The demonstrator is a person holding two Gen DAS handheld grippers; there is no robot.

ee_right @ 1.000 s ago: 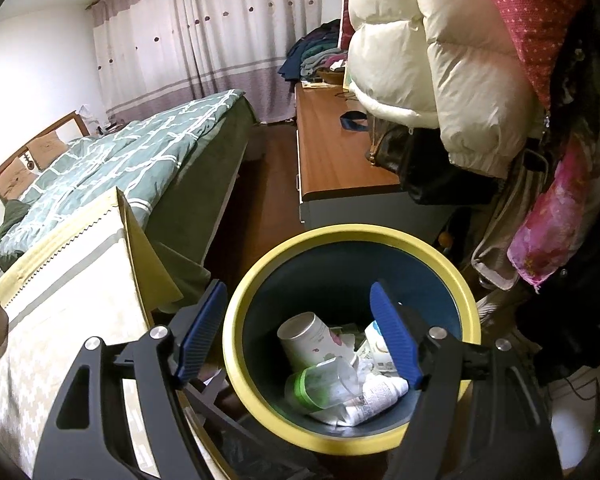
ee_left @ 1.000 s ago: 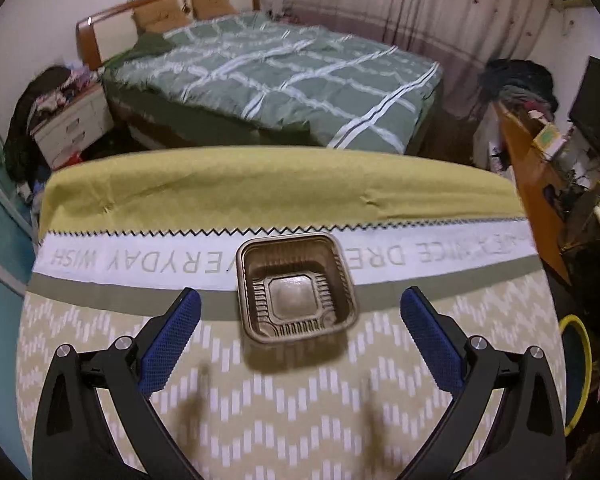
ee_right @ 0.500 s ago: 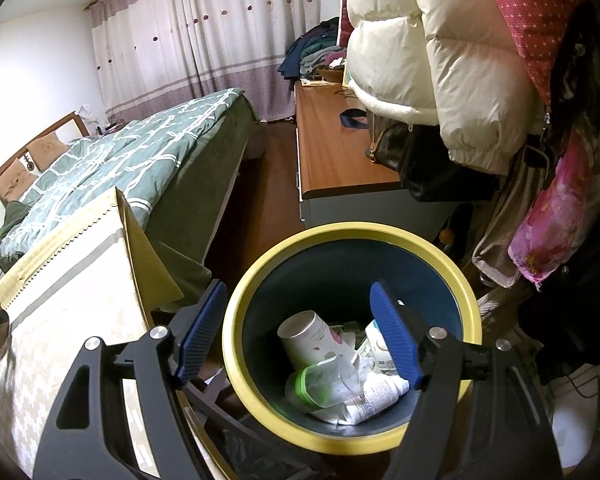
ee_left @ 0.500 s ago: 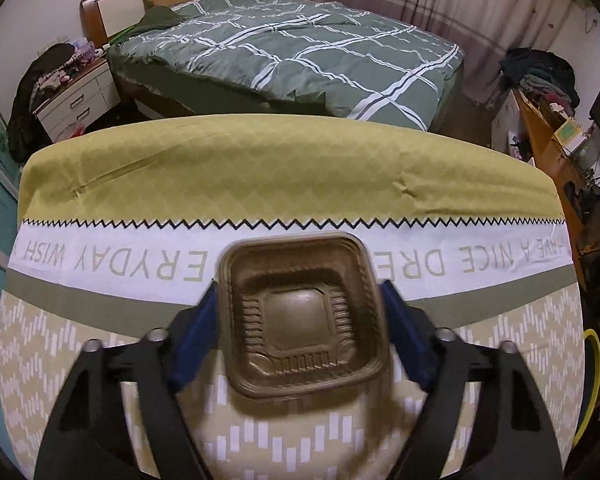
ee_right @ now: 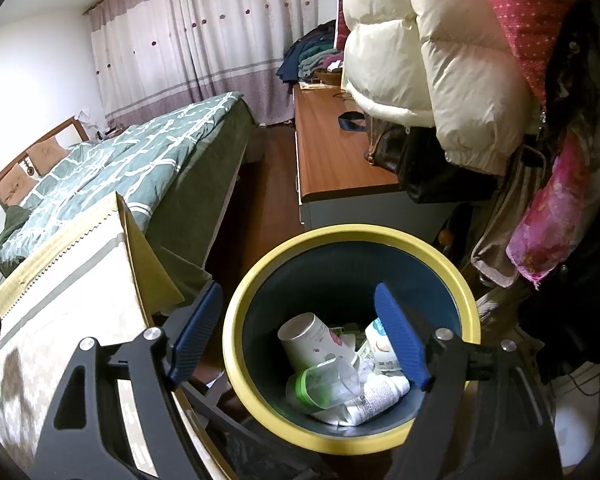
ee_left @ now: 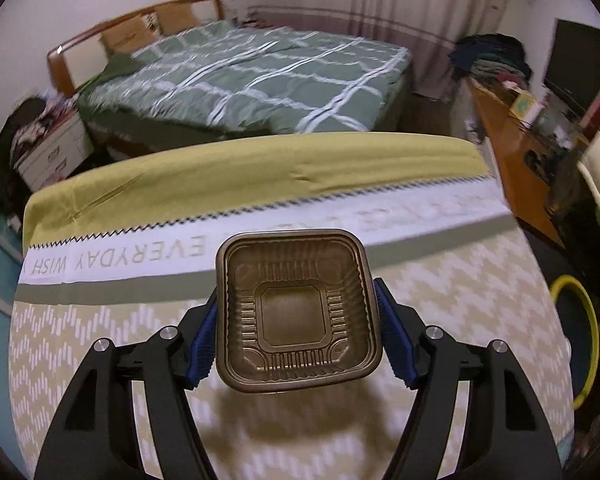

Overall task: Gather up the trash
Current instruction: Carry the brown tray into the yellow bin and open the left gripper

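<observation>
So the left gripper has its blue pads clamped on both sides of a brown plastic food tray, a square one with ribbed walls. The tray is held up off the tablecloth, with its shadow on the zigzag pattern below. Over on the right side, the right gripper has its jaws spread wide with nothing between them, hanging right over a yellow-rimmed trash bin. Inside the bin there's a white paper cup, a clear bottle with a green cap and some crumpled wrappers.
</observation>
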